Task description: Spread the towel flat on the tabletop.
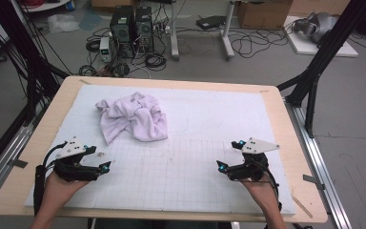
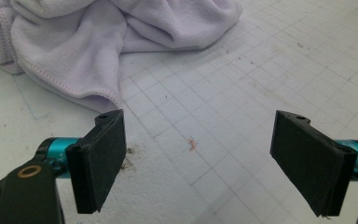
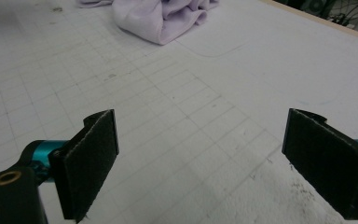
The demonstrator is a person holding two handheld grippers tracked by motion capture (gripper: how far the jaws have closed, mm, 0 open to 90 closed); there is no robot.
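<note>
Left gripper (image 1: 101,160) jaws spread wide, nothing between them, hovering low over the near-left part of the gridded mat (image 1: 181,176); right gripper (image 1: 229,155) also spread wide and empty, over the near-right part; both well apart from each other, a hand behind each at the bottom of the high view.

Towel (image 1: 133,116), pale lilac, lies crumpled in a heap on the far-left part of the mat, folds bunched, no edge laid flat; in the left gripper view a hemmed lobe of the towel (image 2: 74,56) sits just beyond the left-hand jaw, near but not touching; in the right gripper view the towel (image 3: 161,16) is far off at the top, well apart from the jaws.

Progress, judged: nothing done yet; cloth untouched, not gripped, not spread or folded; looks like the very start. Left to do: reach in, pinch a corner or edge with each gripper, pull it out flat, then whatever folding follows. Left gripper is the closer one to make first contact.
</note>
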